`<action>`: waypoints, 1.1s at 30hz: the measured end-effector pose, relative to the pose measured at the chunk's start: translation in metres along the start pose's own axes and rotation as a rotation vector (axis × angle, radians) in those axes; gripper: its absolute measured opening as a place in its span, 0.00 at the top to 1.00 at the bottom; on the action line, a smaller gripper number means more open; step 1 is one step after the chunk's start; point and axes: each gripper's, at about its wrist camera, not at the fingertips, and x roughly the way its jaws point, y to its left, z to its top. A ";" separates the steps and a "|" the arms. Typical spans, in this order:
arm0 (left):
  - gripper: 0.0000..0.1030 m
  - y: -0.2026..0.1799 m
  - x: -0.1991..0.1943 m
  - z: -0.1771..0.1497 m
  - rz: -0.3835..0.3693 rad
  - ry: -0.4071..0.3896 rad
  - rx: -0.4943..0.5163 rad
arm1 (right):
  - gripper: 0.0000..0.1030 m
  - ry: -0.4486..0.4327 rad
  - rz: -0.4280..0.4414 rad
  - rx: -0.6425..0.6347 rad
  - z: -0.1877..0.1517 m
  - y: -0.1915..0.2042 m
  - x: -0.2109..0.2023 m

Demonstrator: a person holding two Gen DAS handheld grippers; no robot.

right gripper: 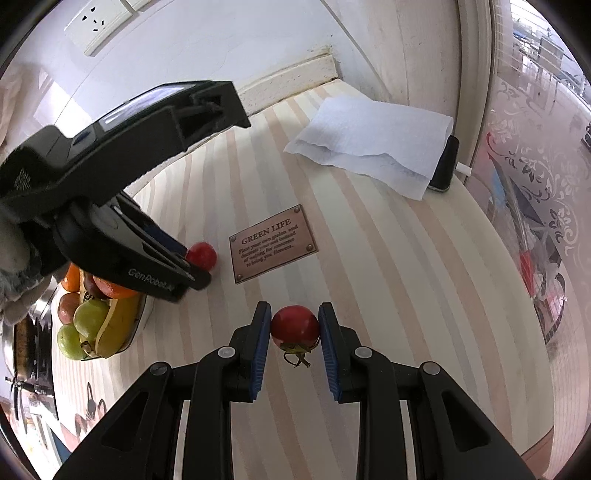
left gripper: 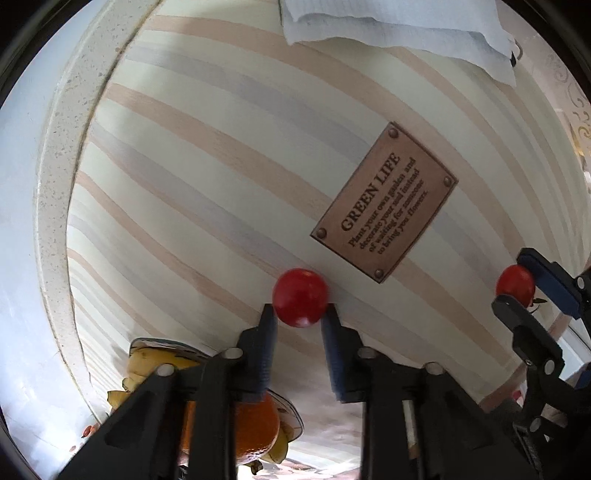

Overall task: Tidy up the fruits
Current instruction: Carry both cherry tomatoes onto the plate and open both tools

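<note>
My left gripper (left gripper: 300,314) is shut on a small red tomato (left gripper: 300,297) and holds it over the striped table; it also shows in the right wrist view (right gripper: 201,273) with that tomato (right gripper: 202,254). My right gripper (right gripper: 294,317) is shut on a second red tomato (right gripper: 294,326) with its green stem toward the camera; it shows at the right of the left wrist view (left gripper: 517,291) with its tomato (left gripper: 514,286). A fruit plate (right gripper: 142,317) with oranges, green fruit and a banana (right gripper: 118,325) sits below the left gripper.
A brown "GREEN LIFE" plaque (right gripper: 271,242) is printed on the striped tablecloth (right gripper: 388,277). A white paper towel (right gripper: 373,144) lies over a dark phone (right gripper: 445,166) at the far edge. A wall with a socket (right gripper: 98,22) stands behind; a glass door is on the right.
</note>
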 end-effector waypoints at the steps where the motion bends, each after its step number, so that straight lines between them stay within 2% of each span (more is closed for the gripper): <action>1: 0.79 0.003 0.002 -0.003 0.016 -0.016 0.003 | 0.72 0.001 -0.001 0.000 -0.001 0.001 0.000; 7: 0.79 0.009 -0.013 -0.013 0.019 -0.074 -0.009 | 0.72 0.008 -0.002 -0.004 -0.005 0.001 -0.002; 10: 0.79 0.008 -0.034 -0.030 -0.022 -0.121 -0.048 | 0.72 0.005 0.003 -0.009 -0.005 0.002 -0.006; 15: 0.79 0.027 -0.062 -0.066 -0.107 -0.219 -0.141 | 0.72 -0.007 0.033 -0.034 0.000 0.017 -0.018; 24: 0.79 0.063 -0.105 -0.176 -0.224 -0.389 -0.389 | 0.72 0.011 0.150 -0.173 0.005 0.095 -0.037; 29: 0.79 0.096 -0.095 -0.250 -0.259 -0.443 -0.555 | 0.72 0.048 0.222 -0.248 0.001 0.146 -0.035; 33: 0.79 0.117 -0.079 -0.295 -0.281 -0.457 -0.666 | 0.72 0.089 0.258 -0.299 -0.008 0.180 -0.023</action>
